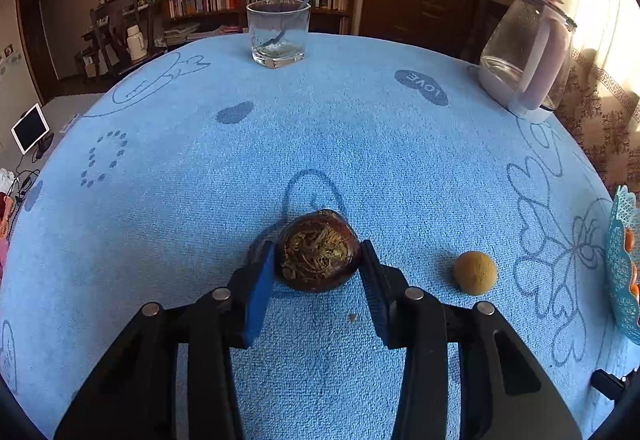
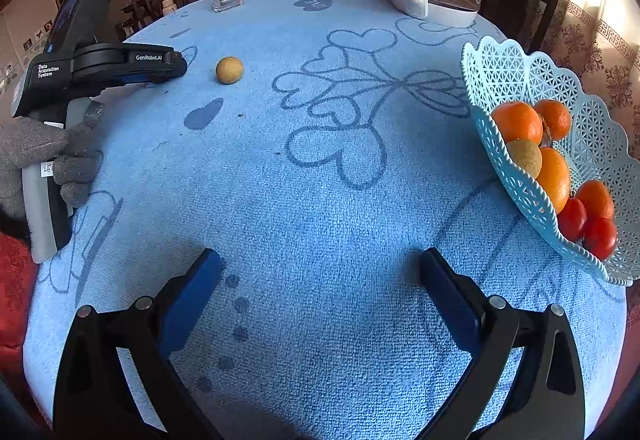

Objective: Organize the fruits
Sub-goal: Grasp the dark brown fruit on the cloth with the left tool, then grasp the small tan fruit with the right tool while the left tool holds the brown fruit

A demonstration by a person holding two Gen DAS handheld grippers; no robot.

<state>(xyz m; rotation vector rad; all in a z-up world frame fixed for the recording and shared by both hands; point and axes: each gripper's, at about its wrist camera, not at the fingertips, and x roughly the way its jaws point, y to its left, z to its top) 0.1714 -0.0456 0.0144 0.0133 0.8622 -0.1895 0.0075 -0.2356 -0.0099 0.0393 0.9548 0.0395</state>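
In the left wrist view my left gripper (image 1: 318, 254) has its blue pads on both sides of a dark brown round fruit (image 1: 318, 251) with a dry fibrous top, on the blue cloth. A small tan round fruit (image 1: 475, 272) lies to its right and also shows in the right wrist view (image 2: 229, 70). The left gripper's body (image 2: 120, 66) shows at the left of the right wrist view. My right gripper (image 2: 320, 272) is open and empty over the cloth. A light blue lattice basket (image 2: 516, 80) at the right holds oranges (image 2: 516, 120), a tan fruit and red fruits.
A glass (image 1: 278, 34) with a spoon stands at the far edge of the round table. A clear kettle (image 1: 528, 52) with a white base stands at the far right. The basket's rim (image 1: 620, 264) shows at the right edge. Bookshelves and a chair stand behind.
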